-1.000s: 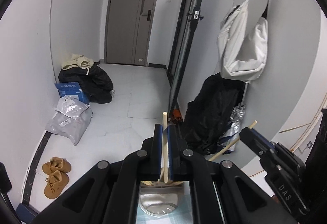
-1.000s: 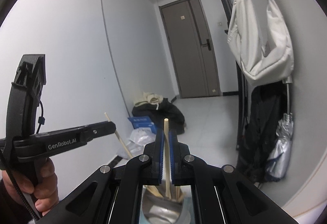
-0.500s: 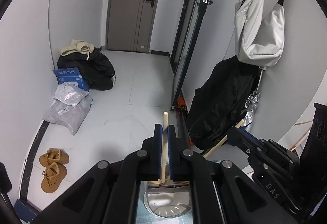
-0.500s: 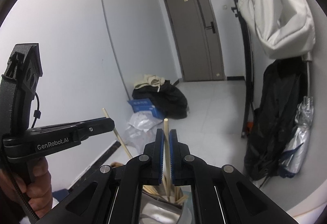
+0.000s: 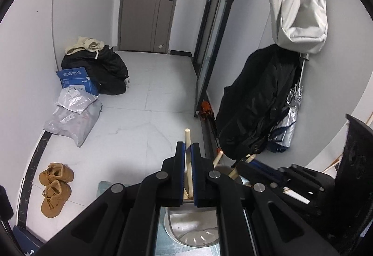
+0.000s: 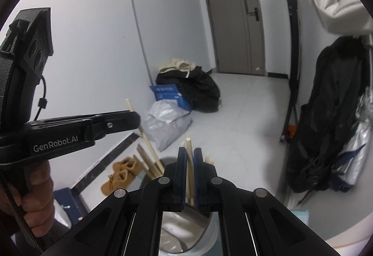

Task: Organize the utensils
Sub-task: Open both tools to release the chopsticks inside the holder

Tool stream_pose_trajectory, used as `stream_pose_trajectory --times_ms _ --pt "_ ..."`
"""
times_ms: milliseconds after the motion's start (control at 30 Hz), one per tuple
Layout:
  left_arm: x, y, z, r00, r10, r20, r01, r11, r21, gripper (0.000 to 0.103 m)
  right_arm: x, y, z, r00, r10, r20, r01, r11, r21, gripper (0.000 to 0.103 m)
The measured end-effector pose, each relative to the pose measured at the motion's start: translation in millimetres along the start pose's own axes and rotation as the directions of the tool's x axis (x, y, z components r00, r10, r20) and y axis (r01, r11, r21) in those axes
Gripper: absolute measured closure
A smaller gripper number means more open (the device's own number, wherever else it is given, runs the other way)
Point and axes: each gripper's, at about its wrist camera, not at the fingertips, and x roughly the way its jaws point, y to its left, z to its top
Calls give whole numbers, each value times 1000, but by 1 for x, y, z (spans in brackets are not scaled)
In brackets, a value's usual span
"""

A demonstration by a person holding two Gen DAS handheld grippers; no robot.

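left gripper (image 5: 188, 151) clamped on a chopstick (image 5: 188, 139); stick upright between the pads, long axis near vertical, lower end inside the steel holder (image 5: 193, 228) straight below. right gripper (image 6: 190, 155) also has a chopstick (image 6: 189, 148) between its pads, same upright lie, jaws just opening. holder's mouth (image 6: 186, 228) sits right under it, loose sticks leaning at the left rim. both tools about equally near the holder; whether either tip touches bottom is hidden, probably not.
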Motion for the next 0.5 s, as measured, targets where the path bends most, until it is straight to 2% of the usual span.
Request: stream_pose_trajectory --times_ms 100,200,233,300,367,433,500 --pt "4 -2 -4 999 -12 -32 13 1000 9 101 6 -1 -6 999 -10 -35 10 1000 -5 96" --pt "-1 0 -6 1000 12 -27 -12 1000 9 100 -1 -4 -7 1000 -11 -20 11 1000 23 94" --pt "-5 1 -6 1000 9 -25 -9 1000 3 96 -6 -5 -6 1000 -11 -12 11 1000 28 92" --pt "-9 2 -7 1000 19 -23 -19 1000 -5 78 -16 -6 -9 1000 -21 4 21 999 32 85" --pt "-19 3 -8 1000 23 0 -23 999 -29 54 -24 -6 -12 1000 -27 16 27 999 42 78" --pt "-26 2 -9 999 35 21 -34 999 -42 46 -34 -6 -15 999 -46 23 44 998 52 70" --pt "-33 0 -11 998 46 29 -45 998 -50 44 -46 -7 -18 998 -51 36 48 996 70 68"
